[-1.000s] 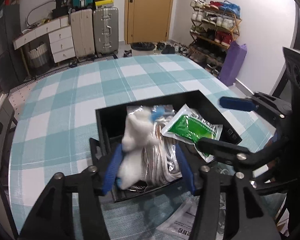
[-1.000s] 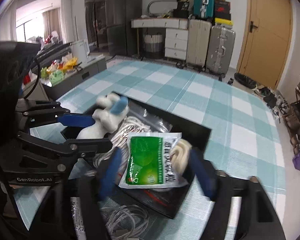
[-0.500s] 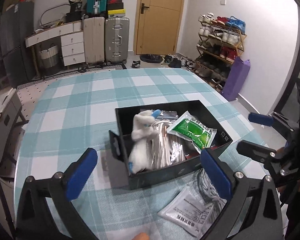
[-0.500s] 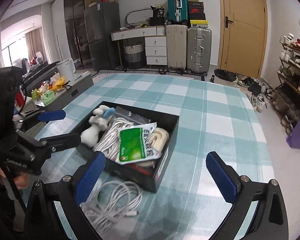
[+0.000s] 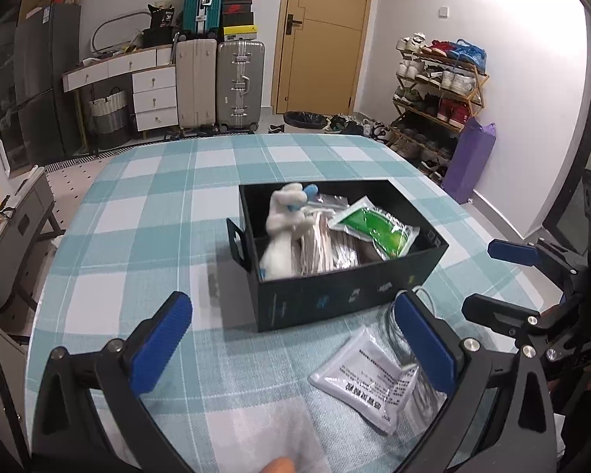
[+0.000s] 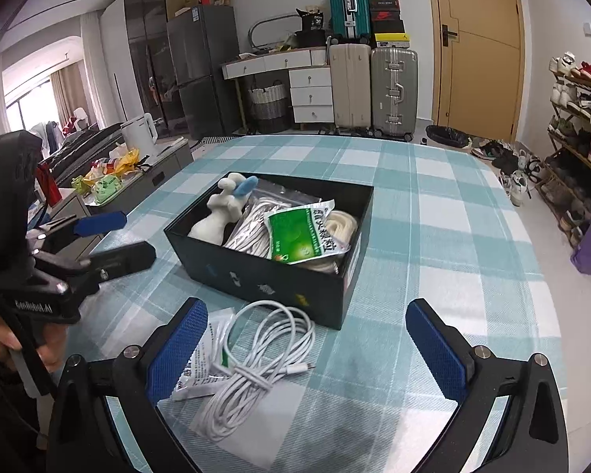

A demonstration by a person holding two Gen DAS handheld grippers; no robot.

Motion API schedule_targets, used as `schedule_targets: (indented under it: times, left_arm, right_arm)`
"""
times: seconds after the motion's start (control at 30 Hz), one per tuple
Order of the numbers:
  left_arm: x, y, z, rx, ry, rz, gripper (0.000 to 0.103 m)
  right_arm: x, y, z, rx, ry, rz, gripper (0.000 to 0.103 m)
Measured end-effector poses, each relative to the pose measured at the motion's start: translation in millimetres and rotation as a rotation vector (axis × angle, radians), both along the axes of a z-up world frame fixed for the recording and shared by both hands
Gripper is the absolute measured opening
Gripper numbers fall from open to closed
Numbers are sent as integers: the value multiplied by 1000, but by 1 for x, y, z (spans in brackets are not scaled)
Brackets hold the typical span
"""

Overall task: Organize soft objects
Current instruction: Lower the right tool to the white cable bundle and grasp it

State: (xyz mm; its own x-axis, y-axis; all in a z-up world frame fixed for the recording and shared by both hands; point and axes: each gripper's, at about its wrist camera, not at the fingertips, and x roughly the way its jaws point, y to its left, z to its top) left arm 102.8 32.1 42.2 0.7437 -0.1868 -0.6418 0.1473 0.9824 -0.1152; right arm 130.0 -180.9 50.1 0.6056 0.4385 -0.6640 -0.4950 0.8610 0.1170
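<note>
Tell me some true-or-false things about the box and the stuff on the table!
1. The white plush toy is inside the black box. True.
2. The green packet lies on the table outside the box. False: it rests in the box on top of other things.
3. A white cable lies on the checked tablecloth in front of the box. True.
4. The right tool is squeezing the cable. False: it is open and holds nothing.
5. The left tool is open. True.
</note>
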Motion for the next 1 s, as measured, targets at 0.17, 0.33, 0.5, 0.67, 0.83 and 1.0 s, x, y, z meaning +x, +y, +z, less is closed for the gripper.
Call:
schedule_targets:
  times: [0.17, 0.33, 0.5, 0.67, 0.83, 1.0]
  left_arm:
    - [-4, -1, -6, 5, 14, 4, 103]
    - [-11, 0, -10, 17, 3, 8, 103]
    - [-14, 1, -16, 12, 13, 12, 103]
    - [-14, 0, -25, 3, 33, 3, 103]
    - [-9, -3, -34, 1, 57, -11, 103]
    - [-6, -5, -41, -4, 75, -17, 103]
  right_arm:
    - [-5, 4, -6, -21, 2, 3, 102]
    - [-8, 5, -12, -23, 8, 14, 102]
    - [-10, 9, -22, -36, 29, 32, 102]
    - [-10, 10, -33, -44, 61, 37, 102]
    - [-7, 13, -43, -54, 97, 48, 102]
    - [-6, 18, -51, -74, 116, 60, 102]
